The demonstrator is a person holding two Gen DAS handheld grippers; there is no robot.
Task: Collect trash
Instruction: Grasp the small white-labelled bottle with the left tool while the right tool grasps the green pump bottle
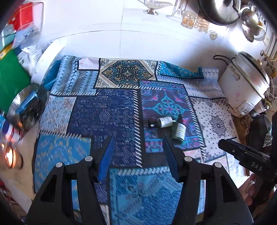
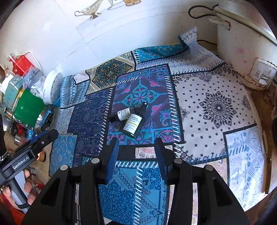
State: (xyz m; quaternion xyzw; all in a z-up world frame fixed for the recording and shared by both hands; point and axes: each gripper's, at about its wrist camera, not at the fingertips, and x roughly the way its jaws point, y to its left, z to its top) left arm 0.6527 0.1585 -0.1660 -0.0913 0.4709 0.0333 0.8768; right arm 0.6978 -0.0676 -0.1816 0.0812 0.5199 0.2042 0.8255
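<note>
Two small dark bottles lie touching on the patterned cloth [image 1: 103, 110]. The smaller bottle with a white label [image 1: 161, 122] [image 2: 123, 114] lies on its side. The larger dark green bottle with a pale label [image 1: 179, 130] [image 2: 134, 124] lies beside it. My left gripper [image 1: 137, 143] is open and empty, just short of the bottles and a little to their left. My right gripper [image 2: 136, 144] is open and empty, with the larger bottle just beyond its fingertips. Each gripper shows at the edge of the other's view.
A white rice cooker [image 1: 245, 88] [image 2: 242, 52] stands at the right edge of the cloth. Packets, a green bag [image 1: 12, 77] [image 2: 28, 107] and a red container [image 2: 21, 64] pile at the left. Pots, glasses and utensils [image 1: 218, 12] stand by the back wall.
</note>
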